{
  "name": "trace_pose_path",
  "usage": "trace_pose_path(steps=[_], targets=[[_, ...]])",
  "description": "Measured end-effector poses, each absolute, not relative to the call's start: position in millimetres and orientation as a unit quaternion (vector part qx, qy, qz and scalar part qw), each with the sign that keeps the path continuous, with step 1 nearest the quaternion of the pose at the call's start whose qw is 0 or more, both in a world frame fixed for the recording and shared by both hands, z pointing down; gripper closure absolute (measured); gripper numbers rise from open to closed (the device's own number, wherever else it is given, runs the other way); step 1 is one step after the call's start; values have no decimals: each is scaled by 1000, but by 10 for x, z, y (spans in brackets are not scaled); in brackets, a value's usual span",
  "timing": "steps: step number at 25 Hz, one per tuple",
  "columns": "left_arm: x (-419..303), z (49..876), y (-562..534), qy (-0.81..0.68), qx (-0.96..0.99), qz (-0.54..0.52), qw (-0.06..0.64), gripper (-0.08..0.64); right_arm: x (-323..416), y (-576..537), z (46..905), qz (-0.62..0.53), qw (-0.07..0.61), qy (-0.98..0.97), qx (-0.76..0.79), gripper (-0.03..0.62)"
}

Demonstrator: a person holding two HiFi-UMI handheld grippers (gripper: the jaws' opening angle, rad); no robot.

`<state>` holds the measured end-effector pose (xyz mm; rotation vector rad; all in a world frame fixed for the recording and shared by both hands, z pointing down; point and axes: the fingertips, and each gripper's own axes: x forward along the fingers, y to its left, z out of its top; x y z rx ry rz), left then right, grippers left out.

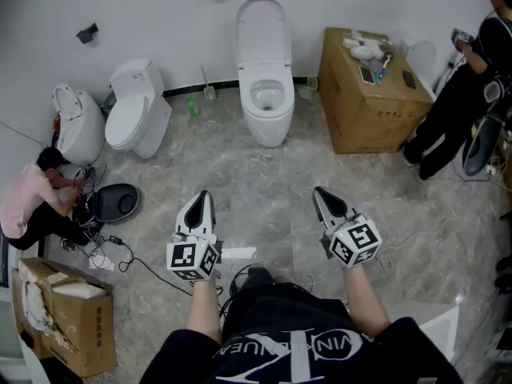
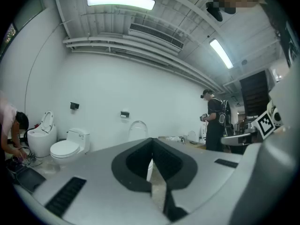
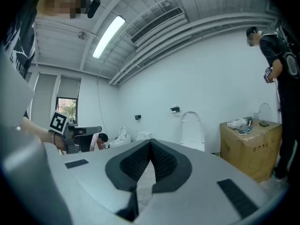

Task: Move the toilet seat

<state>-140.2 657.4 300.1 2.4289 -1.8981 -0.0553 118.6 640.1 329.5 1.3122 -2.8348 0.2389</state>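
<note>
I stand in a bare room with a grey floor of marbled stone tiles and a plain white wall. My left claw and my right claw are both held level over the floor. Each one has its jaws pressed together with nothing between them.

The white ceramic toilet stands in the middle, against the wall and well apart from both claws. Its white toilet seat is raised upright with the lid, leaning at the wall. I cannot separate the seat from the lid. The bowl under it is open.

To the left stands a second white toilet with a closed lid. Further left is a third white toilet with its lid lifted. A small green bottle stands on the floor between the second toilet and the middle one.

Just beside the middle toilet on the right is a big brown cardboard box, and some small things lie on its top. A person in black clothes stands near this box.

At the left a person in a pink shirt crouches by a dark oval device on the floor, with black cables around it. An open brown carton with white foam inside stands in the near left corner.

Two small black fittings are fixed to the wall. The ceiling is open, with long tube lamps and an air vent.
</note>
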Motion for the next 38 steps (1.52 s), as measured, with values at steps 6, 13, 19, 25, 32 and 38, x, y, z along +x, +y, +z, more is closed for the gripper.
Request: trace_pose_path(steps=[6, 13, 19, 25, 32, 38], targets=[[-1444, 2967, 6591, -614, 789, -19, 25, 558, 1173, 6410, 3264, 76, 0, -903, 422, 583], [-1461, 2912, 6548, -616, 787, -26, 21, 557, 1151, 6383, 3225, 69, -3, -905, 420, 583], [-1371, 2890, 6540, -611, 791, -23, 15, 557, 1223, 6354, 3213, 69, -4, -905, 420, 581], [-1305, 2970, 6287, -595, 804, -16, 22, 442, 1303, 6139, 3341, 86, -3, -897, 434, 529], [-1190, 3103, 5540, -575, 817, -5, 43, 436, 1415, 5483, 3454, 108, 2, -887, 449, 482], [-1215, 3272, 4833, -567, 818, -13, 96, 436, 1321, 4831, 3586, 124, 23, -892, 434, 469]])
